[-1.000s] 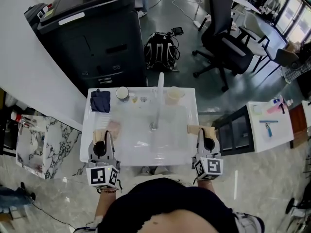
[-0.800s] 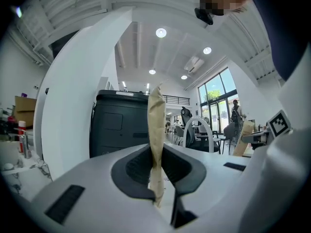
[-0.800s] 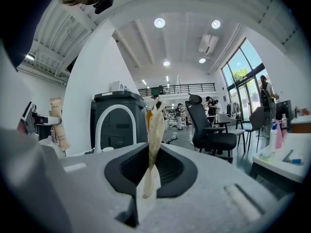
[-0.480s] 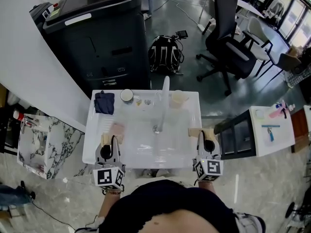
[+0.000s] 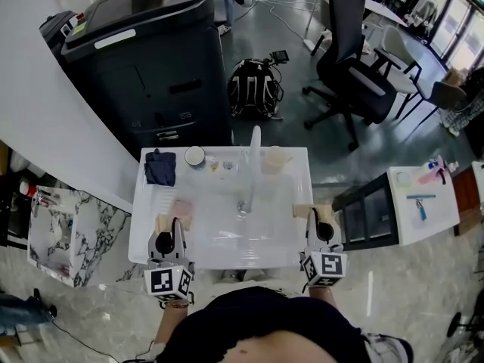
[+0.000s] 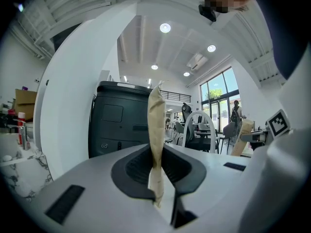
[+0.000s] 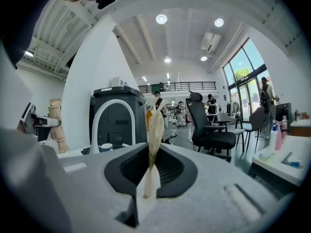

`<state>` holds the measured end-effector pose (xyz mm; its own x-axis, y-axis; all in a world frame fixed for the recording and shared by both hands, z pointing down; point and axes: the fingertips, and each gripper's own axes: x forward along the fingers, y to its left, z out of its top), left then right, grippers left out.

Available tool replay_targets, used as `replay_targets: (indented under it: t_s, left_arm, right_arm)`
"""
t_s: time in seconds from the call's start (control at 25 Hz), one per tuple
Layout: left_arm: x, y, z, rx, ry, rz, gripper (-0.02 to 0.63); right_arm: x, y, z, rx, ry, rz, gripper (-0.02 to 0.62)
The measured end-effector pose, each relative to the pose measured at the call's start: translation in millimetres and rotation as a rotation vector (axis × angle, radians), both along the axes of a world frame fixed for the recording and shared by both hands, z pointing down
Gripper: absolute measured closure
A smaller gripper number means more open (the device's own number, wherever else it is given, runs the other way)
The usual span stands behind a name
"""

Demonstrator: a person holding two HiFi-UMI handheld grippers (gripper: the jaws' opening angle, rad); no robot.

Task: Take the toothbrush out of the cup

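Note:
A pale translucent cup (image 5: 273,157) stands at the back of the white sink unit (image 5: 219,248), just right of the faucet (image 5: 253,148). The toothbrush is too small to make out in it. A second, white-rimmed cup (image 5: 194,156) stands left of the faucet; the right gripper view shows it as the cup (image 7: 103,147). My left gripper (image 5: 169,224) hovers at the near left edge and my right gripper (image 5: 315,215) at the near right edge. Both are far from the cups. The left gripper's (image 6: 155,110) tan-taped jaws are shut and empty, as are the right gripper's (image 7: 155,115).
A dark blue cloth (image 5: 159,167) lies at the back left and a pinkish block (image 5: 181,206) sits ahead of the left gripper. A big black printer (image 5: 144,59) stands behind the sink. Right of it are a low cabinet (image 5: 420,203) and office chairs (image 5: 352,66).
My left gripper has sunk a little at the near left edge. The right gripper has kept its place. Both stay shut.

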<state>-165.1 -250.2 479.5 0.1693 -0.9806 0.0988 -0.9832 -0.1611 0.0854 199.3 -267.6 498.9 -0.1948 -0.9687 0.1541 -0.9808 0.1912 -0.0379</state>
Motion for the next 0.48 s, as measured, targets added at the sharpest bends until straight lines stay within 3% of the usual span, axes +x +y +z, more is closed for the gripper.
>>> replay_targets:
  t_s: [0.48]
  left_arm:
    - [4.9,0.8,6.8,-0.022,-0.015,0.017,0.565]
  right_arm:
    - [-2.7,-0.2,0.9,0.001,-0.008,-0.016,0.563]
